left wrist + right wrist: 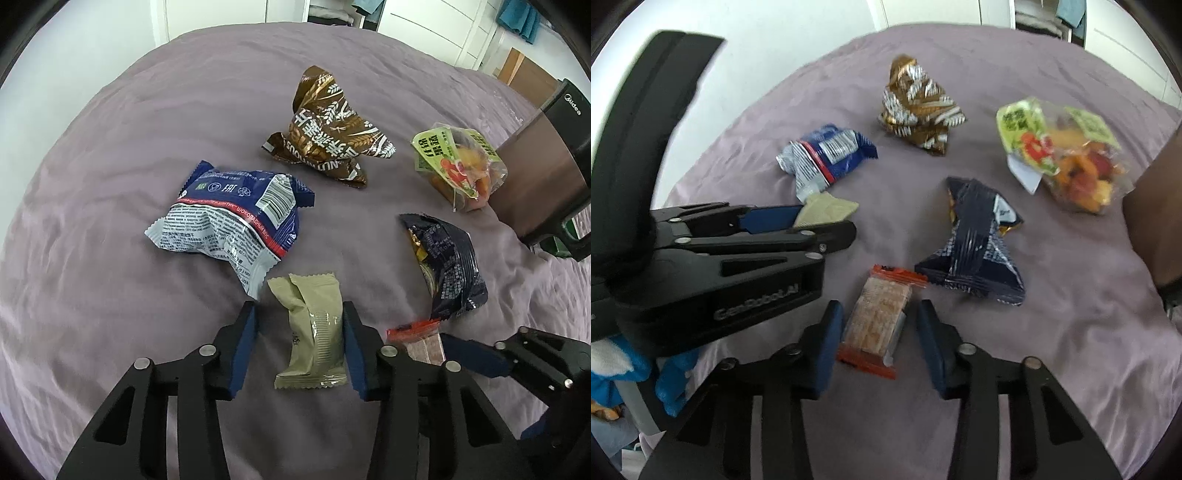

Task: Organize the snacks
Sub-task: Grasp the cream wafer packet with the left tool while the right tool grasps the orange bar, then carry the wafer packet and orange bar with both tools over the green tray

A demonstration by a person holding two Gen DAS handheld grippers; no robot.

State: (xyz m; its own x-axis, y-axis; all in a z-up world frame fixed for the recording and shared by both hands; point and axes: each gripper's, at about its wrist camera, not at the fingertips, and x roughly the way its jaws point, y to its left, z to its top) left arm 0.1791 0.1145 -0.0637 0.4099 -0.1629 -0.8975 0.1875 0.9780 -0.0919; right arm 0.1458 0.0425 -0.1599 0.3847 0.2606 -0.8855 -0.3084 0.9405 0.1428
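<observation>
Snack packets lie on a purple bedspread [110, 258]. My left gripper [299, 332] points down over a small olive-green packet [314, 332]. Its jaws straddle the packet: the right pad touches its edge and the left pad stands off a little. My right gripper [881, 321] stands open around a clear cracker packet with orange ends [877, 321], with a gap on each side. The two grippers are close side by side. In the right wrist view the left gripper [823, 221] is at the left, and the olive packet [827, 208] sticks out past its fingers.
Further back lie a blue-and-white bag [232, 218], a brown wheat-print bag [328, 129], a green dried-fruit bag [458, 166] and a dark navy bag [447, 266]. A brown Midea appliance [539, 166] stands at the right edge. Blue cloth [613, 373] lies off the bed at the left.
</observation>
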